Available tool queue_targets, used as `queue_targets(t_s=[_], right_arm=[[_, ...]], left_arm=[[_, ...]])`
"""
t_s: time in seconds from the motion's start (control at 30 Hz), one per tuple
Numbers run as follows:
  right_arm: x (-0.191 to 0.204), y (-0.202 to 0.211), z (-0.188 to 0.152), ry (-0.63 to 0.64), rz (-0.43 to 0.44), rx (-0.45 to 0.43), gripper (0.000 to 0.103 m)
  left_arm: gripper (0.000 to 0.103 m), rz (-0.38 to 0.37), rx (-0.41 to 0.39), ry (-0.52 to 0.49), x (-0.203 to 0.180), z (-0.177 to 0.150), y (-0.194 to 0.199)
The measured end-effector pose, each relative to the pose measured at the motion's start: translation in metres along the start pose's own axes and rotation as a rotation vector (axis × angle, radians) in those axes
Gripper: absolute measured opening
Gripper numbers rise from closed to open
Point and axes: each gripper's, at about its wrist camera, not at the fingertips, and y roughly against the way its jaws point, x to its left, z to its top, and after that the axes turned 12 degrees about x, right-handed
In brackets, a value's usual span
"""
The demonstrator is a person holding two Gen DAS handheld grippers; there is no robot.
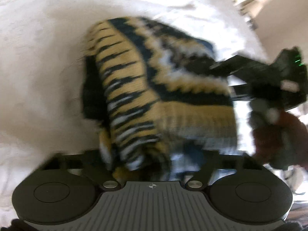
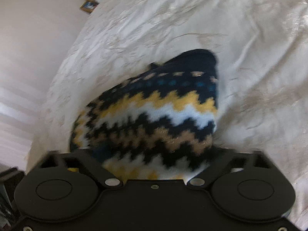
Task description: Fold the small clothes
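A knitted sweater (image 1: 154,88) with navy, yellow, tan and white zigzag bands lies bunched on the white bed cover (image 1: 42,61). In the left wrist view it drapes over my left gripper (image 1: 150,159) and hides both fingertips. My right gripper (image 1: 229,77) reaches in from the right, its dark fingers at the sweater's right edge, one on top of the knit. In the right wrist view the same sweater (image 2: 154,119) covers the right gripper (image 2: 152,161) and its fingers. Motion blur smears both views, so neither grip can be read.
The crumpled white bed cover (image 2: 192,23) spreads around the sweater. Its edge drops off at the left, beside a pale wall or floor (image 2: 28,48) with a small framed object (image 2: 89,5). A hand in a red sleeve (image 1: 277,134) holds the right gripper.
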Motion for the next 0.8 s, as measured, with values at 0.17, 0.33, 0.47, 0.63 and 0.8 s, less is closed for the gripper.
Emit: queue_targets(t_s=[0.17, 0.33, 0.47, 0.63, 0.8], right_arm=[[0.015, 0.020, -0.003, -0.020, -0.018, -0.015, 0.048], [0.044, 0.062, -0.024, 0.003, -0.016, -0.060, 0.048], [0.060, 0.102, -0.053, 0.022, 0.003, -0.103, 0.048], [0.067, 0.139, -0.102, 0.032, 0.037, -0.134, 0.048], [0.059, 0.153, -0.152, 0.026, 0.051, -0.110, 0.048]], left_arm=[[0.036, -0.005, -0.040, -0.044, -0.012, -0.008, 0.014], [0.036, -0.054, -0.101, -0.057, -0.028, -0.030, 0.046], [0.036, -0.073, -0.138, -0.089, -0.053, -0.061, 0.068], [0.036, -0.083, -0.162, -0.107, -0.067, -0.107, 0.080], [0.036, -0.081, -0.135, -0.092, -0.070, -0.147, 0.075]])
